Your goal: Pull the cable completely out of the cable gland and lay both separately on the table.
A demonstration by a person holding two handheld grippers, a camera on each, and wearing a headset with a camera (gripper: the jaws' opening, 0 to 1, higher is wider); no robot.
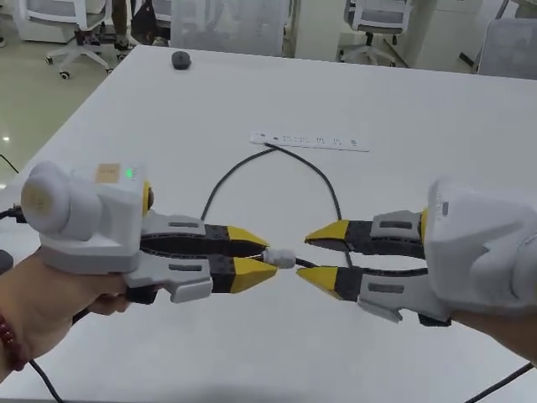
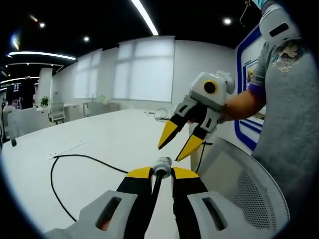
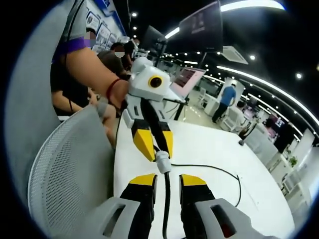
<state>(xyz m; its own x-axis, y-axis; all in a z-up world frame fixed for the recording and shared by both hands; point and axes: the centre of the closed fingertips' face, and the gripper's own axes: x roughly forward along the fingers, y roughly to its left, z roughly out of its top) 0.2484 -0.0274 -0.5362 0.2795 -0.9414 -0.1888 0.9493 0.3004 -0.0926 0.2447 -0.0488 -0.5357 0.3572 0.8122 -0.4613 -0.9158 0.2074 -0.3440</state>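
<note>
A small grey cable gland [image 1: 281, 258] is pinched between the yellow tips of my left gripper [image 1: 267, 254], held above the white table [image 1: 210, 109]. In the left gripper view the gland [image 2: 162, 165] sits upright between the tips of that gripper [image 2: 162, 173]. A black cable [image 1: 327, 189] leaves the gland, passes between the jaws of my right gripper [image 1: 312, 256] and loops back across the table. My right gripper [image 3: 168, 180] is open, its tips either side of the cable [image 3: 166, 199] just behind the gland [image 3: 162, 162], without touching it.
A white power strip [image 1: 310, 141] lies behind the cable loop and a dark mouse [image 1: 180, 60] sits near the far edge. Office chairs [image 1: 75, 25] stand beyond the table. A grey mesh chair back [image 2: 244, 189] is close to the person.
</note>
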